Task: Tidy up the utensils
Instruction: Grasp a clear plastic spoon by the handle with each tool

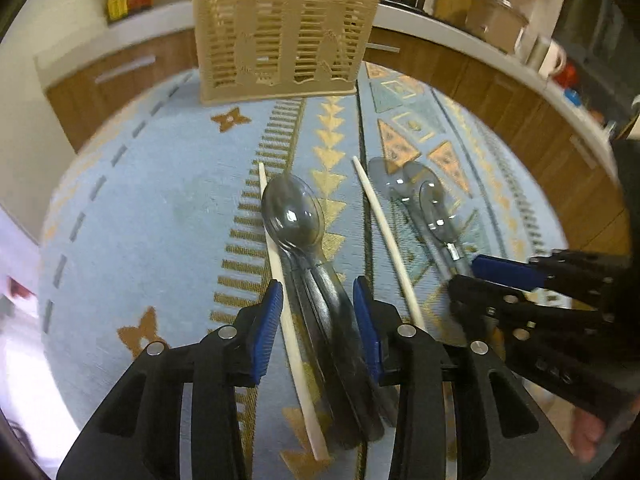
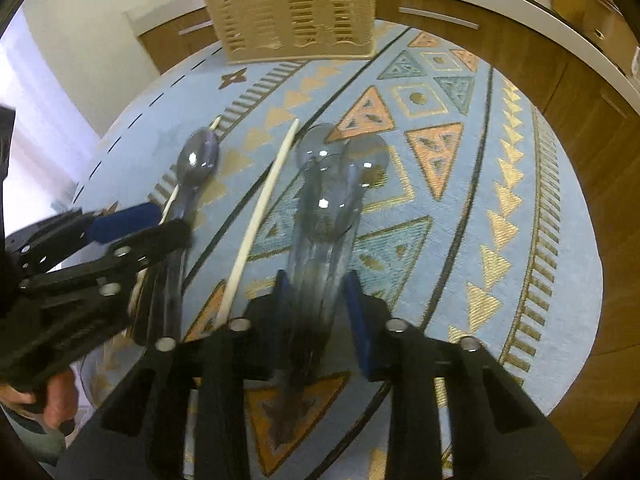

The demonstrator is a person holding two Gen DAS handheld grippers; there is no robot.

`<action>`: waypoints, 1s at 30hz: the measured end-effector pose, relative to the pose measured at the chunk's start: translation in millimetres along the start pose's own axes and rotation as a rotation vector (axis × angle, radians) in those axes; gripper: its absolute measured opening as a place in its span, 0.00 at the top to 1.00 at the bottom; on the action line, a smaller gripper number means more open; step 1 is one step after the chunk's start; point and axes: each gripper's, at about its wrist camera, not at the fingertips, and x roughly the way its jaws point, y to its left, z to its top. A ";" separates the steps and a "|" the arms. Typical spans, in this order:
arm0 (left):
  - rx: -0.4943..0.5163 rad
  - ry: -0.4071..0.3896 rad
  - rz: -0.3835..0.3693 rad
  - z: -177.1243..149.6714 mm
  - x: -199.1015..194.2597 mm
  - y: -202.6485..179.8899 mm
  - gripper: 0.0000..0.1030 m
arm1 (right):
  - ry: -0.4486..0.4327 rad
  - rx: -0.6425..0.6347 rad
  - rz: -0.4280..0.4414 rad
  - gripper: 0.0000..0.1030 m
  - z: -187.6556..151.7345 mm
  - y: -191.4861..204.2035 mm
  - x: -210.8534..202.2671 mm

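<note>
Spoons (image 1: 308, 264) in a dark stack lie between the spread blue pads of the left gripper (image 1: 318, 312), a white chopstick (image 1: 288, 312) against the left pad. Right wrist view: clear spoons (image 2: 320, 216) lie between the right gripper (image 2: 316, 300) pads, contact unclear; slotted caddy (image 2: 288, 4) stands beyond

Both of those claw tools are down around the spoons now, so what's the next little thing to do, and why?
Probably squeeze the jaws shut. The left gripper straddles one spoon stack and a chopstick; the right gripper straddles the other spoons, pads apparently not yet pressing.
</note>
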 end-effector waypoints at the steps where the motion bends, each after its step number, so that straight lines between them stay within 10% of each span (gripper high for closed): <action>1: 0.016 -0.005 0.017 0.9 -0.1 -3.3 0.71 | -0.002 -0.011 -0.005 0.83 0.7 1.8 -1.9; 6: -0.033 -0.031 -0.033 3.7 -8.2 5.8 0.94 | -0.033 0.016 -0.018 0.92 1.6 -8.7 -10.5; 15: -0.279 -0.021 -0.367 3.3 -15.0 67.2 0.96 | -0.077 0.096 0.060 0.91 15.1 -34.7 -21.3; 26: -0.346 0.014 -0.334 0.1 -10.8 112.1 0.94 | -0.051 0.151 0.078 0.91 19.9 -65.2 -8.2; 30: -0.324 -0.011 -0.200 -1.5 -16.3 123.5 0.91 | -0.059 0.135 0.040 0.91 20.8 -66.2 -9.5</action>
